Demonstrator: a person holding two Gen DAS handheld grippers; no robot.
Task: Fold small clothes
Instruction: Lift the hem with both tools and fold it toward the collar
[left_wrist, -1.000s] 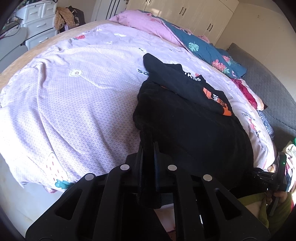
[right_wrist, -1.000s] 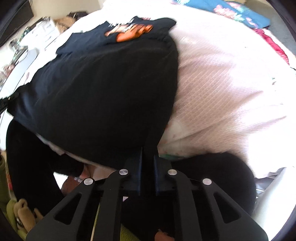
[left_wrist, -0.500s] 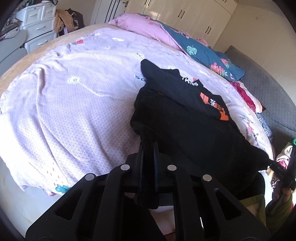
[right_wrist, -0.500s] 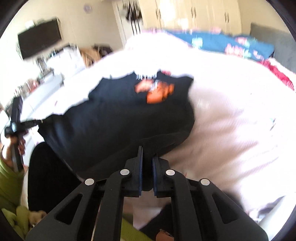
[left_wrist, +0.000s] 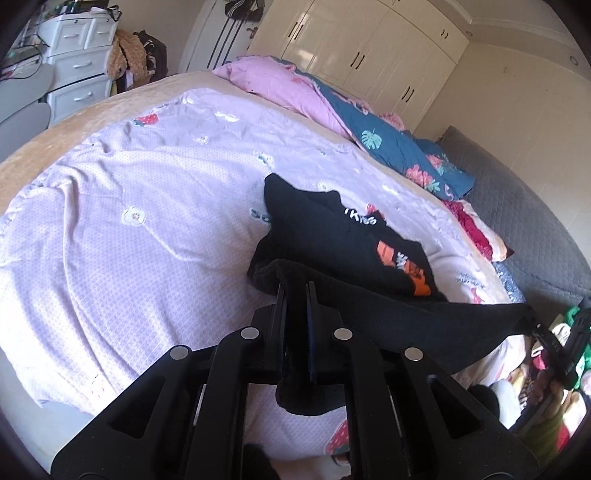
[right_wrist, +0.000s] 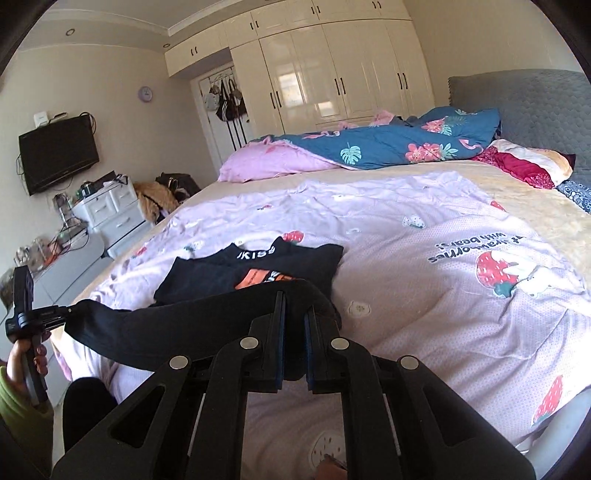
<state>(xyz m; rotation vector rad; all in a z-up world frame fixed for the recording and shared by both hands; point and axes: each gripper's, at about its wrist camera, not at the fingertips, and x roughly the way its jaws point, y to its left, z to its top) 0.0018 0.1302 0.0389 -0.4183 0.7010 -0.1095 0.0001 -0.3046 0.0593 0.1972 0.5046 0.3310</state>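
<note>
Lilac strawberry-print bedspread (right_wrist: 424, 295) covers the bed ahead of both grippers. The black shirt (left_wrist: 332, 236) lies on it, its near hem lifted and stretched between them, hiding the lower print. The left gripper (left_wrist: 295, 291) and right gripper (right_wrist: 294, 301) each clench a hem corner; the fabric swallows their tips.

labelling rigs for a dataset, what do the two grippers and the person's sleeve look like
Both the left gripper and right gripper are matte black, with angular cut-out linkage arms, round silver pivot pins and flat blue-lined fingers. The sleeve is yellow-green.
</note>
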